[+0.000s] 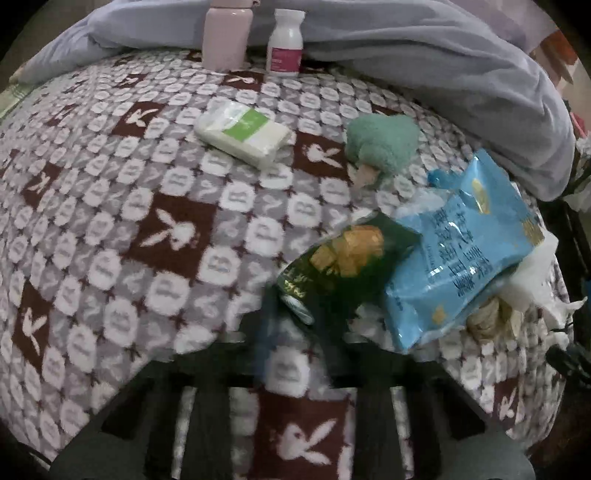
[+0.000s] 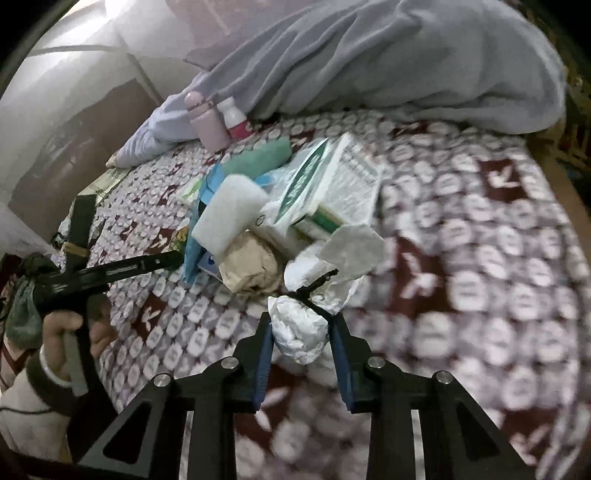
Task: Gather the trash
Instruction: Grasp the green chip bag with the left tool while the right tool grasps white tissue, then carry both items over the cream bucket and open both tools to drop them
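A pile of trash lies on the patterned blanket (image 1: 110,229): a blue snack bag (image 1: 469,254), a dark green snack wrapper (image 1: 332,266), a white foam block (image 2: 229,214), crumpled brown paper (image 2: 251,266), a green-and-white box (image 2: 332,188). My left gripper (image 1: 299,317) is blurred; its jaws stand around the lower end of the green wrapper. My right gripper (image 2: 301,328) is shut on a crumpled white tissue wad (image 2: 299,328) with a black twig-like piece (image 2: 314,286) on it, at the near edge of the pile. The left gripper's body (image 2: 110,273) shows in the right wrist view.
A pink bottle (image 1: 227,35) and a white pill bottle (image 1: 284,44) stand at the back by a lavender duvet (image 1: 461,74). A tissue pack (image 1: 242,131) and a teal towel (image 1: 380,142) lie mid-bed. The bed's right edge (image 1: 561,280) is close to the pile.
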`<state>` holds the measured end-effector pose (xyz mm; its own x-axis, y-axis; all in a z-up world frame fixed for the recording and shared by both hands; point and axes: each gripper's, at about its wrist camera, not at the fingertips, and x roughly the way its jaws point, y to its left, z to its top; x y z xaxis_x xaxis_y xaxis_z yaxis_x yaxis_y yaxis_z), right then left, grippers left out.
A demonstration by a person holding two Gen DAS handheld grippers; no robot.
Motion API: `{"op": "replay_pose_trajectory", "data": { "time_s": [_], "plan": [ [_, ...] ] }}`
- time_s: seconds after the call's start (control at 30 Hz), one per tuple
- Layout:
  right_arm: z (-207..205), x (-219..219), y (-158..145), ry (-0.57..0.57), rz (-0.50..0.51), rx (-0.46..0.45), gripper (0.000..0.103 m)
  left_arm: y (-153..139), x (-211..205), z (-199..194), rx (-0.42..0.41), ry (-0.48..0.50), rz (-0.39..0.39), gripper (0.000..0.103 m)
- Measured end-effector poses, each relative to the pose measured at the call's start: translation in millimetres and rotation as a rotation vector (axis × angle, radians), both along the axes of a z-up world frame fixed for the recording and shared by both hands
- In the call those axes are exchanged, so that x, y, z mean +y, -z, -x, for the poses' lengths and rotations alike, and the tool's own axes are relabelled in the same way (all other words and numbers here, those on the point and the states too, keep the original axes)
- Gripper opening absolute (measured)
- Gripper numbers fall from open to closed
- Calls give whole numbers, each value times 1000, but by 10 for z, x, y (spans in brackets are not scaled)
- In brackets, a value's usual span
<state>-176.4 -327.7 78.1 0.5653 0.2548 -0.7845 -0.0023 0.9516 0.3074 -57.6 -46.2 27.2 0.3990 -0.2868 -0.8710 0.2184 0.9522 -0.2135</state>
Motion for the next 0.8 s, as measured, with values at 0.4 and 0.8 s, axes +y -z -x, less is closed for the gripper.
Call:
{"op": "replay_pose_trajectory", "data": {
  "time_s": [0.4,0.8],
  "plan": [
    [486,-239,-254,27,-1,-73,29,-794,77,477,-135,31,15,6],
    [904,-803,-442,167,45,-101,29,-1228,-1151,882,-189,275,86,6]
  ]
}}
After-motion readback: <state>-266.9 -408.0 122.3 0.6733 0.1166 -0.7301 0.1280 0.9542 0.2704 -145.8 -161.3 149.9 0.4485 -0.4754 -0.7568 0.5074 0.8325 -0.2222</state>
